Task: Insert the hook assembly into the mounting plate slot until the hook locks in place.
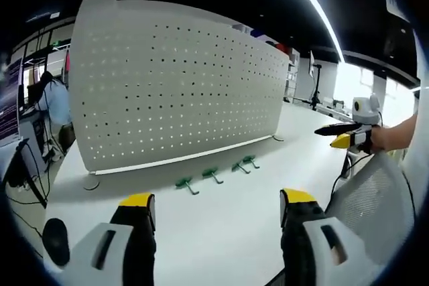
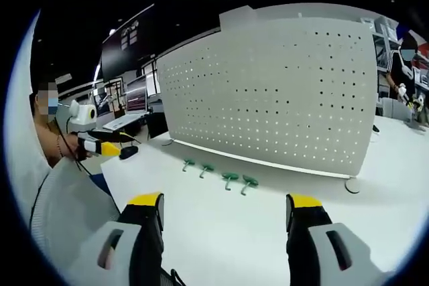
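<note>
White table (image 1: pixel 221 226) in an open-plan office under a dark ceiling with a strip light (image 1: pixel 312 5). An upright white pegboard (image 1: pixel 174 78), the mounting plate, stands on round feet. Four green hooks (image 1: pixel 213 175) lie in a row on the table just before it. Left gripper (image 1: pixel 218 209) and right gripper (image 2: pixel 224 211): jaws spread, empty, well short of the hooks. No legible writing.
</note>
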Demonstrator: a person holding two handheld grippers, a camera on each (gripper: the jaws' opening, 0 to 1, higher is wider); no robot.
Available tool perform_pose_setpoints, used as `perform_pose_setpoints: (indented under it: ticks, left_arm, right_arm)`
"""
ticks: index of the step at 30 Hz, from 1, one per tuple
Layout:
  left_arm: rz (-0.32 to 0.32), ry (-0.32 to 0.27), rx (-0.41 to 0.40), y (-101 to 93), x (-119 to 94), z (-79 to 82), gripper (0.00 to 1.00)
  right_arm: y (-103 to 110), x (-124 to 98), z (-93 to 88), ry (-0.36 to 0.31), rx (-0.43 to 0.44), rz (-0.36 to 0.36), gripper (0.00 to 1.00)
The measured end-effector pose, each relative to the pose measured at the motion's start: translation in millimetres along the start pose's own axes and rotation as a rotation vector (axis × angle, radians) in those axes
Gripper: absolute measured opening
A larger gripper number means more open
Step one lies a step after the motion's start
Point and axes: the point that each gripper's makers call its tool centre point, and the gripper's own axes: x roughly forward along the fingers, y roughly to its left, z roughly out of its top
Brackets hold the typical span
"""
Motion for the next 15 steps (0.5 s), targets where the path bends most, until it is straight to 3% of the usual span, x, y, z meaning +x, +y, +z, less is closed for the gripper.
perform_pose_setpoints:
  ticks: [15]
  left_arm:
    - [-0.058, 0.047, 0.040, 7.1, 16, -1.9, 0.78]
  right_arm:
    - [3, 0, -2.1, 0.017, -0.002, 0.003, 0.72]
